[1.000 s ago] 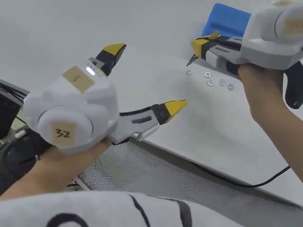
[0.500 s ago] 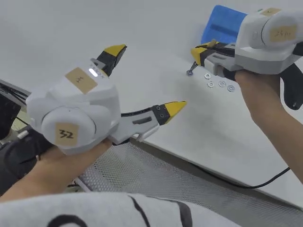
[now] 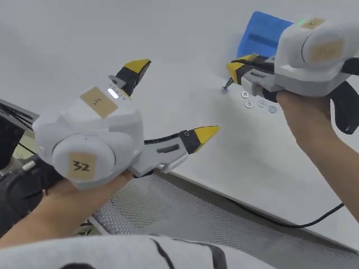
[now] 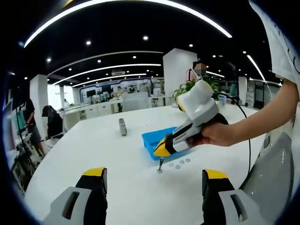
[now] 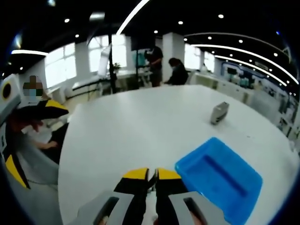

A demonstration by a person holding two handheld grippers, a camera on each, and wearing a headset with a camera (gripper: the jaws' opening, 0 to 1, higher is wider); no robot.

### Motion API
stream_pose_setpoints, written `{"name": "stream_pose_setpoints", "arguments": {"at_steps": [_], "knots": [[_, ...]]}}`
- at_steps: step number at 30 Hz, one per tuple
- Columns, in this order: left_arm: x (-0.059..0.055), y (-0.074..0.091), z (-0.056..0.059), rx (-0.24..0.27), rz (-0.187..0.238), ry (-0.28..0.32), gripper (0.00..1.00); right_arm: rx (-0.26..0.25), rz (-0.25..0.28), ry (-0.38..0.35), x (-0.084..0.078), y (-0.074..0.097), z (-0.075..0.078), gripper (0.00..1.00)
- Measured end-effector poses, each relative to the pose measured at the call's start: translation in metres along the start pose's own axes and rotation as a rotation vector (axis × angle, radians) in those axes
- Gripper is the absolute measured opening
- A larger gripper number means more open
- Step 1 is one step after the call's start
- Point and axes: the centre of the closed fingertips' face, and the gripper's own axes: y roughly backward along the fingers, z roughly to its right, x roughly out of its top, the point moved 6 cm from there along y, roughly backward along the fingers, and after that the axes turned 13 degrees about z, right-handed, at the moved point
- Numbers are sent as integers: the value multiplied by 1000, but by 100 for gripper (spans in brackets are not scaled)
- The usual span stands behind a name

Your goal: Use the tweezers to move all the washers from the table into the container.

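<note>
My right gripper point(image 3: 238, 63) is clamped shut on the tweezers point(image 3: 226, 84), whose tips point down at the table point(image 3: 168, 33). The washers point(image 3: 261, 103) lie on the table just beside those tips, below my gripper. The blue container point(image 3: 263, 33) sits just beyond it. My left gripper point(image 3: 171, 100) hangs wide open, well apart from them.

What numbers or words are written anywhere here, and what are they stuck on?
"32": on the back sticker of the left gripper.
On the top sticker of that gripper: a faint mark, too blurred to read.
On the side sticker and the small sticker of the right gripper: writing too blurred to read.
</note>
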Motion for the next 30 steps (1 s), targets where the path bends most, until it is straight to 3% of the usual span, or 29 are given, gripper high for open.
{"name": "stream_pose_setpoints", "arguments": {"at_steps": [6, 13, 22, 30], "knots": [[0, 0, -1, 6, -2, -5, 84, 0, 9, 42, 1, 2, -2, 1], [0, 0, 0, 2, -5, -11, 84, 2, -7, 20, 1, -1, -2, 1], [0, 0, 0, -4, -5, -12, 84, -13, 28, 14, 22, 16, -2, 1], [0, 0, 0, -8, -8, -14, 84, -36, 80, 4, 41, 23, 9, 1]]}}
